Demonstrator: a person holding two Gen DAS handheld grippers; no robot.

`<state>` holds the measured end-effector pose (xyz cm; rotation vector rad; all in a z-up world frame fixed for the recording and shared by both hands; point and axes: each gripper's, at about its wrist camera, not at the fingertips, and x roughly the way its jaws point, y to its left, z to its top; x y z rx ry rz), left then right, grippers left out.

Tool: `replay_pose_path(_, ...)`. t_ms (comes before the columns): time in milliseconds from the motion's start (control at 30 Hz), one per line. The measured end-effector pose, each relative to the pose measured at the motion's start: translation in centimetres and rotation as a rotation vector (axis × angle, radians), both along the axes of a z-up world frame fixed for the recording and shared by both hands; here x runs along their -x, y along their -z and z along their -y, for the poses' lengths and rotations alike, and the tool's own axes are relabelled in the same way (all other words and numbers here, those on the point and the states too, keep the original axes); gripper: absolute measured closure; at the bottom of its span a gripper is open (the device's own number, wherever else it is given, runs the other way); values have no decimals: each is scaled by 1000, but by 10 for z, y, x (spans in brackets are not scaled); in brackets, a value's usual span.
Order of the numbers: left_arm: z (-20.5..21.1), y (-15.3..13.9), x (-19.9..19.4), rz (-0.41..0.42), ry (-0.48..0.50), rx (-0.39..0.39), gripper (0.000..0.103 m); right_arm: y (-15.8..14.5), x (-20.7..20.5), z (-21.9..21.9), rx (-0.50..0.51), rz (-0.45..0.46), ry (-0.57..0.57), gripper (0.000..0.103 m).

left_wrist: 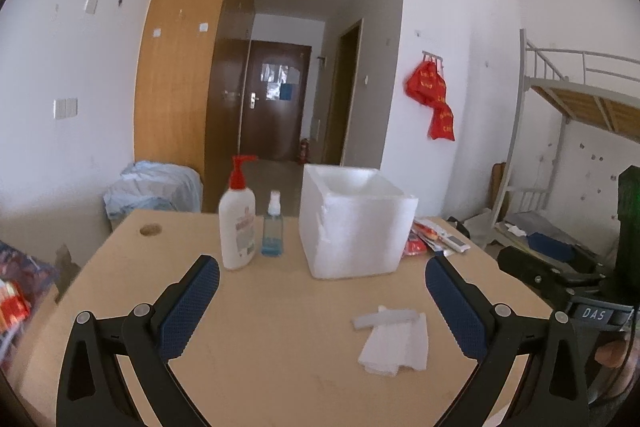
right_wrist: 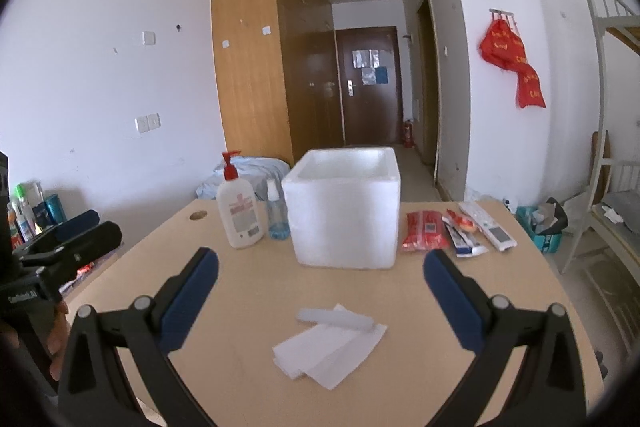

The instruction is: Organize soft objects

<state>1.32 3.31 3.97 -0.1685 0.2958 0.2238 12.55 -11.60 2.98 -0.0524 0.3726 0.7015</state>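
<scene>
Right wrist view: my right tongs (right_wrist: pixel 321 277) gape wide, empty; left tongs (left_wrist: pixel 322 277) too. Flat white tissue sheets (right_wrist: pixel 328 349) lie just below-between them on the tan tabletop (right_wrist: pixel 248 291) — I could pinch one layer only.

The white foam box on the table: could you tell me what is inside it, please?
Only the upper inner walls of the white foam box show, bare and white. Its floor and any contents are hidden by the front wall in both views.
</scene>
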Motion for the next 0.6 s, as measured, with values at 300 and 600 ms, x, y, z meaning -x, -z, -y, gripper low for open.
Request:
replay_pose_path(300, 3, 38, 6, -5, 4, 34, 0, 32, 6, 3, 24, -37, -5, 0)
replay_pose_path(600, 10, 74, 0, -34, 48, 4, 0, 60, 7, -1, 83, -66, 0, 0)
